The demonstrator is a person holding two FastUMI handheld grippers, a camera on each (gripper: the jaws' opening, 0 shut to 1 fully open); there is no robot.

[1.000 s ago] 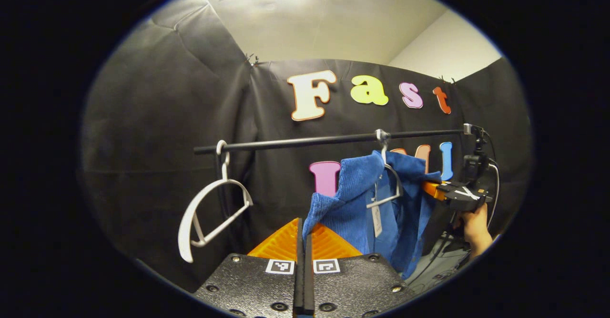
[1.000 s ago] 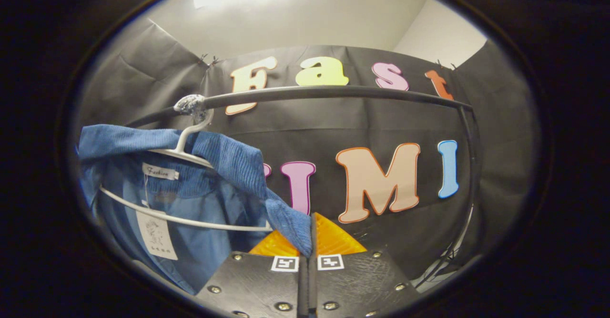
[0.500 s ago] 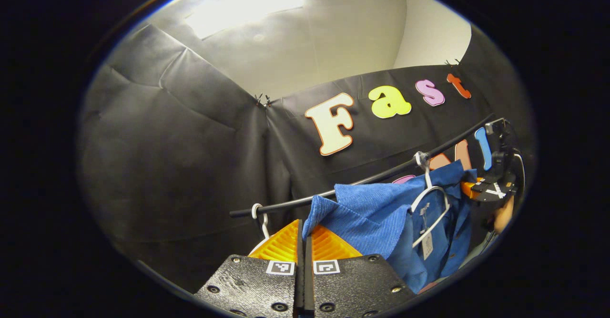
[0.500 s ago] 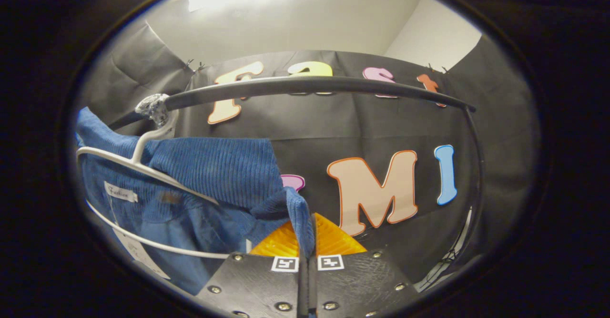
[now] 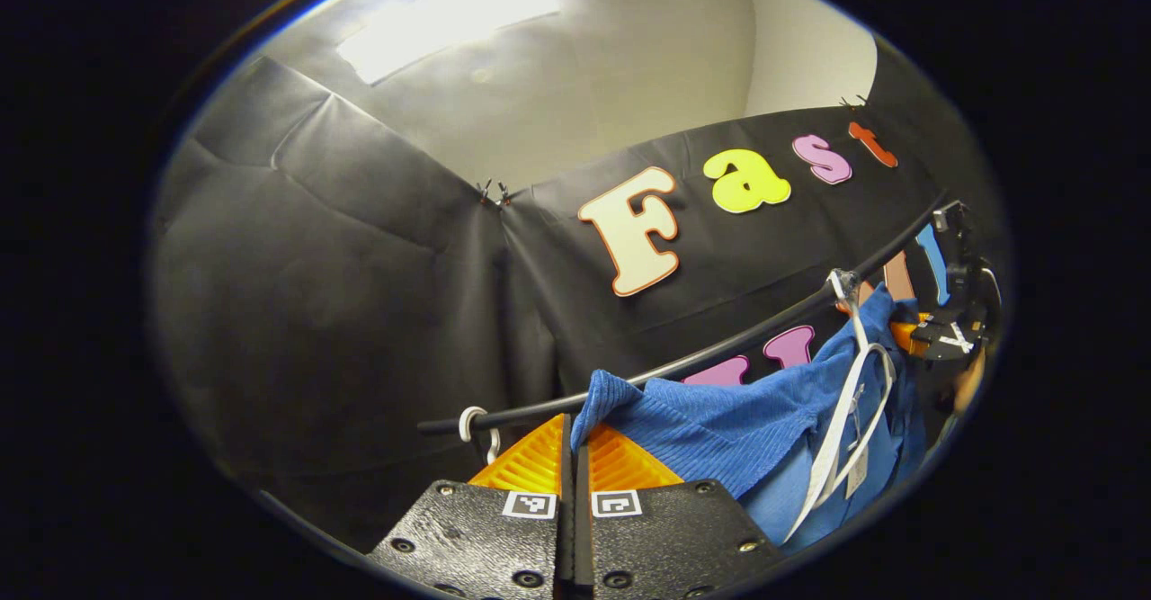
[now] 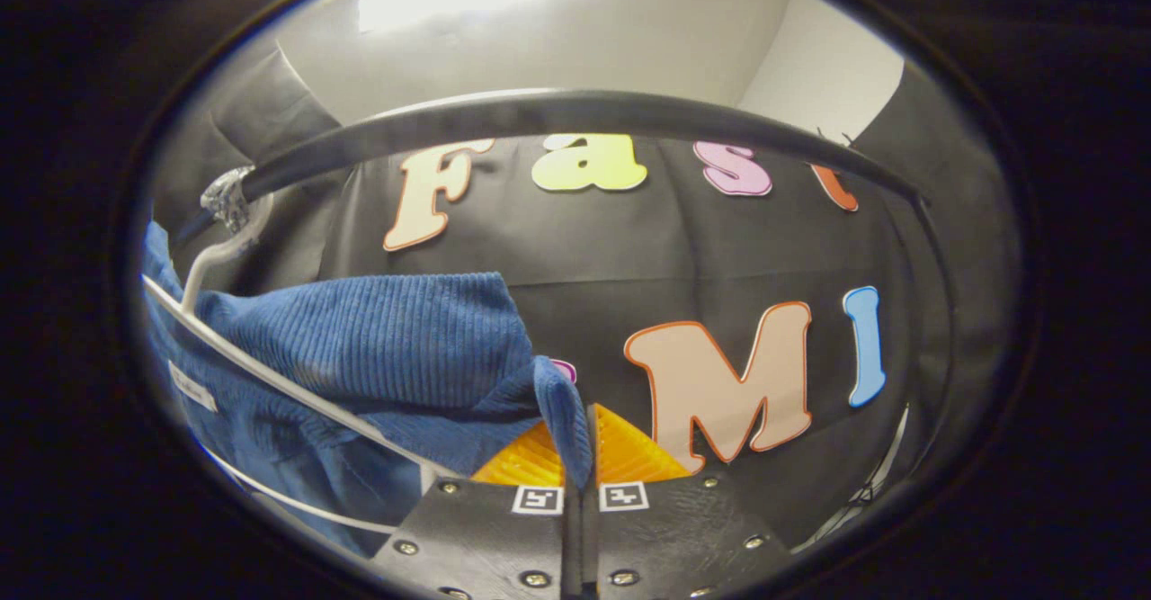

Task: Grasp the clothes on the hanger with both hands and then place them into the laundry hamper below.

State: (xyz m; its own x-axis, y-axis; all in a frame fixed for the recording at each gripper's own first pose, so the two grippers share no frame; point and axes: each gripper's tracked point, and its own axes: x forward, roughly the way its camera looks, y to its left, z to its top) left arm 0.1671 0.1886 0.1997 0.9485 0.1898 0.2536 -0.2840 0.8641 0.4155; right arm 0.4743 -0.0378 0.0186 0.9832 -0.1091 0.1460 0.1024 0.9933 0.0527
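1. Left hand-held gripper (image 5: 573, 434) is clamped on the blue shirt (image 5: 719, 429).
2. Right hand-held gripper (image 6: 584, 429) is clamped on the shirt's other edge.
3. Shirt hangs on the white hanger (image 5: 845, 429) under the black rail (image 5: 719, 353).

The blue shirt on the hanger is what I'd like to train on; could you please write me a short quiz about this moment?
1. True or false: the left claw is shut on the blue shirt.
2. Which hanger carries the shirt: A) the white hanger hooked on the black rail, or B) a wooden one lying on the floor?
3. Fill in: in the right gripper view, the right claw pinches a fold of the shirt's ____ fabric.

Key: 1 true; 2 A; 3 blue ribbed.
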